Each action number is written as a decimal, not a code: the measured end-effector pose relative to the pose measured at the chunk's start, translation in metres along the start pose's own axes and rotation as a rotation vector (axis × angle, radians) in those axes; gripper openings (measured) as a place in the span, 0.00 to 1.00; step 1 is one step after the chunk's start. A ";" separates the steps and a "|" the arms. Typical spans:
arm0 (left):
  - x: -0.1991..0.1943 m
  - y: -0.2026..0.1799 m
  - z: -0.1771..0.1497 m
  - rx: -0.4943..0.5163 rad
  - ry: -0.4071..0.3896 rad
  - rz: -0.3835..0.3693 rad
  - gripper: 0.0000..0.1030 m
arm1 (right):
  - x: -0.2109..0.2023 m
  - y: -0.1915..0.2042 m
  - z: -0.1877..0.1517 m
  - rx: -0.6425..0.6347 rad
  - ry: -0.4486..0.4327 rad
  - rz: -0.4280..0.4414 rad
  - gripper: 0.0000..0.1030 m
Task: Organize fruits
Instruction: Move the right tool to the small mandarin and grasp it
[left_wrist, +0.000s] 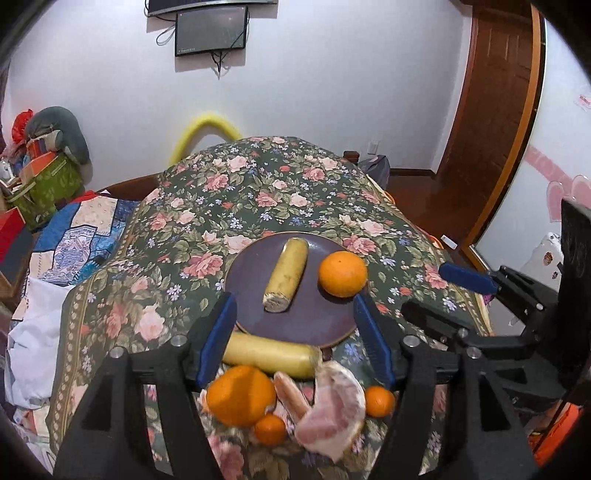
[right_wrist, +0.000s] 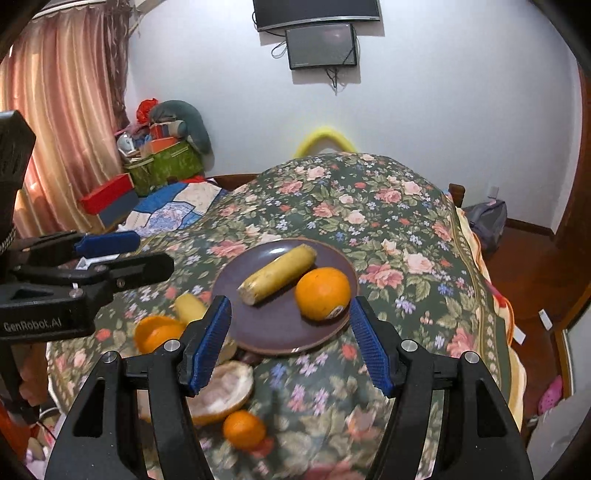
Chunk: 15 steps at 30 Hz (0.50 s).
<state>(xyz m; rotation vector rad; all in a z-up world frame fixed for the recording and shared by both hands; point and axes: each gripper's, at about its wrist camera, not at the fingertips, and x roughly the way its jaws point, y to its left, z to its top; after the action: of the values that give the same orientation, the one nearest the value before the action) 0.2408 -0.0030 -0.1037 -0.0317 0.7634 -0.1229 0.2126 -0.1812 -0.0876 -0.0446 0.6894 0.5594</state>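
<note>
**Plate loaded with two fruits, rest waiting near you**

The purple plate (left_wrist: 295, 325) sits on the floral-clothed worktop (left_wrist: 258, 192). On it lies one banana piece (left_wrist: 286, 275), cut end toward you, and a large orange (left_wrist: 342, 274) at the plate's right edge, apart from the banana. The right wrist view shows the same pair: banana piece (right_wrist: 277, 275) diagonal, orange (right_wrist: 323, 293) just beside it, sticker facing you.

Off the plate, on your side: a second banana piece (left_wrist: 271, 356) lies crosswise just beside the near rim. Nearer still, another large orange (left_wrist: 241, 396), two small oranges (left_wrist: 270, 428) and (left_wrist: 379, 401), a pinkish sausage-like item (left_wrist: 293, 397), and a pomelo peel section (left_wrist: 334, 410), all clustered and touching or nearly so.

Your left gripper (left_wrist: 293, 332) hangs above this cluster, fingers spread wide and holding nothing. Your right gripper (right_wrist: 290, 339) hovers over the plate's near rim, fingers likewise spread, empty. Each gripper shows at the edge of the other's view.

Beyond: white wall, two wall monitors (right_wrist: 321, 44), pink curtain (right_wrist: 62, 122), wooden door (left_wrist: 495, 103).
</note>
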 end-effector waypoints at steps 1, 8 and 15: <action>-0.005 -0.001 -0.003 0.000 -0.003 0.000 0.66 | -0.003 0.002 -0.003 0.005 0.000 0.002 0.61; -0.019 0.000 -0.030 -0.007 0.012 0.010 0.70 | -0.014 0.009 -0.030 0.027 0.025 0.006 0.61; -0.011 0.005 -0.058 -0.035 0.074 -0.001 0.70 | -0.008 0.014 -0.055 0.033 0.083 0.009 0.61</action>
<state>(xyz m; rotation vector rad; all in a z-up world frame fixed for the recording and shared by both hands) 0.1933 0.0043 -0.1391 -0.0612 0.8399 -0.1115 0.1681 -0.1854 -0.1232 -0.0339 0.7800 0.5572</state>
